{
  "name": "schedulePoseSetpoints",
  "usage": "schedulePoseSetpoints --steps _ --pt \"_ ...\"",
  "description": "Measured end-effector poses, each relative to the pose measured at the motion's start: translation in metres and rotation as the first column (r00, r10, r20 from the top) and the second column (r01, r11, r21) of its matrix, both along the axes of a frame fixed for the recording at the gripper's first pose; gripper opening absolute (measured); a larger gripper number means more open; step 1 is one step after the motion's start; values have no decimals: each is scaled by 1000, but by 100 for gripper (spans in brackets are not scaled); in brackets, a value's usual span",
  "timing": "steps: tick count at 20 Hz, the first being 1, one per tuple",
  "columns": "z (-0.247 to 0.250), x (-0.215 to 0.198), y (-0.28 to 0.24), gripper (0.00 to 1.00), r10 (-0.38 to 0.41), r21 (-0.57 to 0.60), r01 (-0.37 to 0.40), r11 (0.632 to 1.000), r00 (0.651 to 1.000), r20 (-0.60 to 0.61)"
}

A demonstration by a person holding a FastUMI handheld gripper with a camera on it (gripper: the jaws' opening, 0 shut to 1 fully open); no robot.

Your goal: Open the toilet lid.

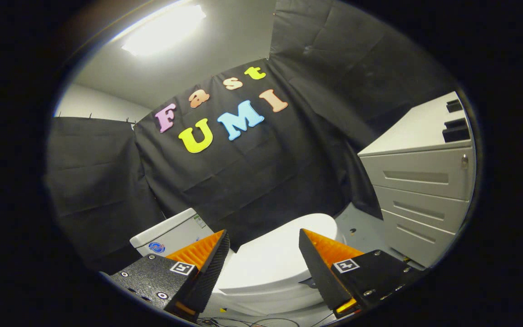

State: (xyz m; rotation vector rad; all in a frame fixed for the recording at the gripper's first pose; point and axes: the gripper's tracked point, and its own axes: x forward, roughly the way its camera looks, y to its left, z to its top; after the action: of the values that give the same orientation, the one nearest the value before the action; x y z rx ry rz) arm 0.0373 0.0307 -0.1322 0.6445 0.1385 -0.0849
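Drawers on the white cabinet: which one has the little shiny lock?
The top drawer, just under the cabinet's flat top. The two below show none. The open gripper points at the toilet lid.

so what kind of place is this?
Likely a mock bathroom in a cloth-walled booth: a white toilet with its lid down beyond the open claw, its tank, and a grey drawer cabinet.

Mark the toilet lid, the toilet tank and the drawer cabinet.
toilet lid (275, 259): gripper view, on its closed white top, between the open fingers.
toilet tank (170, 236): gripper view, on its white front face, beyond one finger.
drawer cabinet (418, 181): gripper view, on its top drawer front.
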Motion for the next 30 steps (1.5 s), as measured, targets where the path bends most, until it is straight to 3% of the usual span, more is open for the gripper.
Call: schedulePoseSetpoints --steps 4,11,28,30 --pt "-34 1 9 95 -4 152 12 988 999 -52" --pt "-105 5 6 95 -44 263 97 960 979 -200" --pt "-209 10 -10 94 -91 399 242 885 928 -361" --pt "-212 15 -3 87 -70 412 224 883 931 -358"
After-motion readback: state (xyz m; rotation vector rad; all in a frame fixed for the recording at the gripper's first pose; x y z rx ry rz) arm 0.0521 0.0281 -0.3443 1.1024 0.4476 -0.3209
